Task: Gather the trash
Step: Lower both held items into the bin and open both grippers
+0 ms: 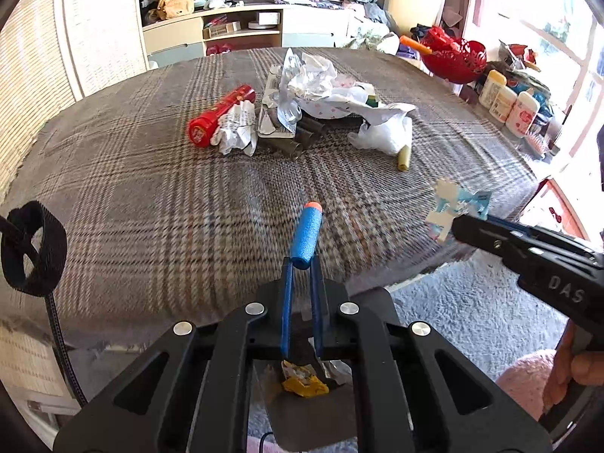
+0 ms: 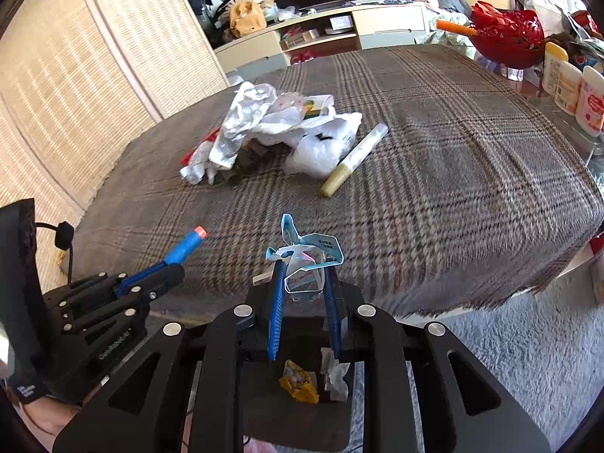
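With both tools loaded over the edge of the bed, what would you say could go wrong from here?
1. The left tool pinches the blue foam dart only at its rear end, so the dart might pivot or slip out.
2. The right tool holds a crumpled blue-and-white wrapper; it is springy, so it might work loose.
3. The dark bin shows only as a narrow opening beneath the tools; a drop released off-centre might land on the carpet.
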`<state>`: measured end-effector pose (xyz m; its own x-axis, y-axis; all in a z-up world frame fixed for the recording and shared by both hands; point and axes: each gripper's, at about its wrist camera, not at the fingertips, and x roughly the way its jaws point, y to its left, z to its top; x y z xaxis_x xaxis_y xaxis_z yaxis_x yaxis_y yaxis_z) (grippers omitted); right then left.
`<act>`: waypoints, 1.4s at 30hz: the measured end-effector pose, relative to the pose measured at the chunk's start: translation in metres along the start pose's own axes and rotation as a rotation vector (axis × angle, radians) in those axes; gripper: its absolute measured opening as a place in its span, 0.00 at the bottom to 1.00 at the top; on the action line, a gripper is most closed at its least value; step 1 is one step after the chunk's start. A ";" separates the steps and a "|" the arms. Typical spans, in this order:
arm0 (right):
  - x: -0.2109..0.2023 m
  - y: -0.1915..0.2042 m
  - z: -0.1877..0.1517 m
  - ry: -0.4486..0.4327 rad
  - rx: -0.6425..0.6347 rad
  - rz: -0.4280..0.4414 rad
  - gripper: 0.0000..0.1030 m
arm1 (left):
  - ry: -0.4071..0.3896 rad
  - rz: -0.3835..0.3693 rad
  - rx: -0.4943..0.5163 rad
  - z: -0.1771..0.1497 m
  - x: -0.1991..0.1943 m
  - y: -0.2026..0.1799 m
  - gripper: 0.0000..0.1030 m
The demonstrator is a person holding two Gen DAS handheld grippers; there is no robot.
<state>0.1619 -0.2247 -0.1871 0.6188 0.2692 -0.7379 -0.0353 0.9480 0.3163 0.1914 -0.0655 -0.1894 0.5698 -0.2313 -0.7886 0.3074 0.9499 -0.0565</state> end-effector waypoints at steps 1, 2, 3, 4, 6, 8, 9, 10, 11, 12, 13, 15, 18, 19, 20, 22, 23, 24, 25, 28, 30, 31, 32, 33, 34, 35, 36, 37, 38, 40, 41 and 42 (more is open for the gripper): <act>-0.002 0.002 -0.004 0.002 -0.007 0.002 0.20 | -0.002 0.003 -0.006 -0.005 -0.007 0.000 0.07; -0.005 0.005 -0.008 0.003 -0.012 0.002 0.20 | -0.003 0.007 -0.009 -0.009 -0.012 0.000 0.07; -0.007 0.007 -0.012 0.004 -0.017 0.002 0.20 | -0.002 0.012 -0.011 -0.013 -0.016 -0.001 0.07; -0.010 0.009 -0.018 0.007 -0.023 0.003 0.21 | 0.000 0.016 -0.013 -0.017 -0.020 -0.001 0.07; -0.012 0.013 -0.025 0.014 -0.032 0.003 0.21 | 0.008 0.021 -0.021 -0.028 -0.026 -0.001 0.07; -0.014 0.017 -0.035 0.022 -0.046 0.001 0.21 | 0.020 0.020 -0.035 -0.043 -0.031 0.000 0.07; -0.014 0.018 -0.039 0.028 -0.052 0.001 0.21 | 0.027 0.019 -0.043 -0.049 -0.032 0.002 0.08; -0.014 0.019 -0.046 0.036 -0.057 0.001 0.21 | 0.040 0.016 -0.056 -0.057 -0.033 0.003 0.08; -0.012 0.020 -0.051 0.043 -0.061 -0.001 0.21 | 0.052 0.011 -0.068 -0.064 -0.032 0.005 0.08; -0.010 0.020 -0.057 0.055 -0.067 -0.004 0.21 | 0.063 0.006 -0.078 -0.071 -0.030 0.006 0.08; -0.008 0.020 -0.062 0.064 -0.070 -0.005 0.21 | 0.079 0.002 -0.090 -0.079 -0.027 0.006 0.08; -0.001 0.017 -0.073 0.088 -0.072 -0.008 0.21 | 0.102 -0.006 -0.098 -0.091 -0.023 0.005 0.08; 0.012 0.012 -0.085 0.123 -0.061 -0.006 0.21 | 0.134 -0.008 -0.100 -0.109 -0.010 0.001 0.08; 0.018 0.010 -0.090 0.136 -0.056 -0.010 0.21 | 0.141 -0.008 -0.100 -0.112 -0.007 0.001 0.08; 0.022 0.008 -0.094 0.142 -0.053 -0.009 0.21 | 0.147 -0.009 -0.099 -0.115 -0.003 0.000 0.08; 0.029 0.003 -0.102 0.151 -0.053 0.007 0.21 | 0.151 -0.010 -0.094 -0.121 0.005 -0.002 0.08; 0.032 0.001 -0.104 0.156 -0.053 0.007 0.21 | 0.150 -0.012 -0.095 -0.123 0.009 -0.002 0.08; 0.035 -0.002 -0.107 0.162 -0.045 0.008 0.21 | 0.150 -0.017 -0.096 -0.126 0.013 -0.003 0.08; 0.036 -0.003 -0.107 0.163 -0.040 0.017 0.21 | 0.152 -0.018 -0.097 -0.129 0.018 -0.003 0.08; 0.034 0.000 -0.105 0.136 -0.052 0.027 0.23 | 0.171 -0.020 -0.099 -0.138 0.032 -0.003 0.08; 0.038 -0.001 -0.106 0.153 -0.046 0.032 0.23 | 0.176 -0.027 -0.109 -0.139 0.038 -0.003 0.08; 0.042 -0.002 -0.107 0.167 -0.042 0.028 0.23 | 0.179 -0.032 -0.112 -0.140 0.039 -0.002 0.08; 0.045 -0.003 -0.107 0.176 -0.039 0.026 0.23 | 0.182 -0.034 -0.110 -0.140 0.040 -0.003 0.08; 0.046 -0.003 -0.108 0.178 -0.037 0.028 0.23 | 0.184 -0.035 -0.106 -0.140 0.041 -0.004 0.08; 0.047 -0.003 -0.108 0.178 -0.035 0.034 0.23 | 0.184 -0.035 -0.099 -0.138 0.040 -0.006 0.08; 0.047 -0.003 -0.107 0.177 -0.032 0.038 0.23 | 0.184 -0.036 -0.095 -0.137 0.040 -0.007 0.09; 0.048 -0.003 -0.107 0.177 -0.030 0.043 0.23 | 0.184 -0.035 -0.093 -0.137 0.040 -0.007 0.09; 0.049 -0.003 -0.107 0.179 -0.029 0.050 0.23 | 0.184 -0.032 -0.090 -0.136 0.040 -0.007 0.09; 0.049 -0.003 -0.107 0.182 -0.031 0.049 0.23 | 0.182 -0.029 -0.090 -0.135 0.039 -0.007 0.10; 0.051 -0.003 -0.107 0.188 -0.031 0.044 0.26 | 0.182 -0.022 -0.092 -0.133 0.038 -0.008 0.10; 0.052 -0.003 -0.107 0.188 -0.028 0.040 0.28 | 0.185 -0.021 -0.092 -0.133 0.038 -0.007 0.11; 0.053 -0.004 -0.107 0.187 -0.027 0.039 0.36 | 0.186 -0.019 -0.090 -0.133 0.038 -0.008 0.12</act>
<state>0.1110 -0.1958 -0.2911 0.4598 0.3299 -0.8245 -0.0787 0.9399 0.3323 0.1092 -0.0535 -0.3003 0.4112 -0.2148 -0.8859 0.2426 0.9626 -0.1208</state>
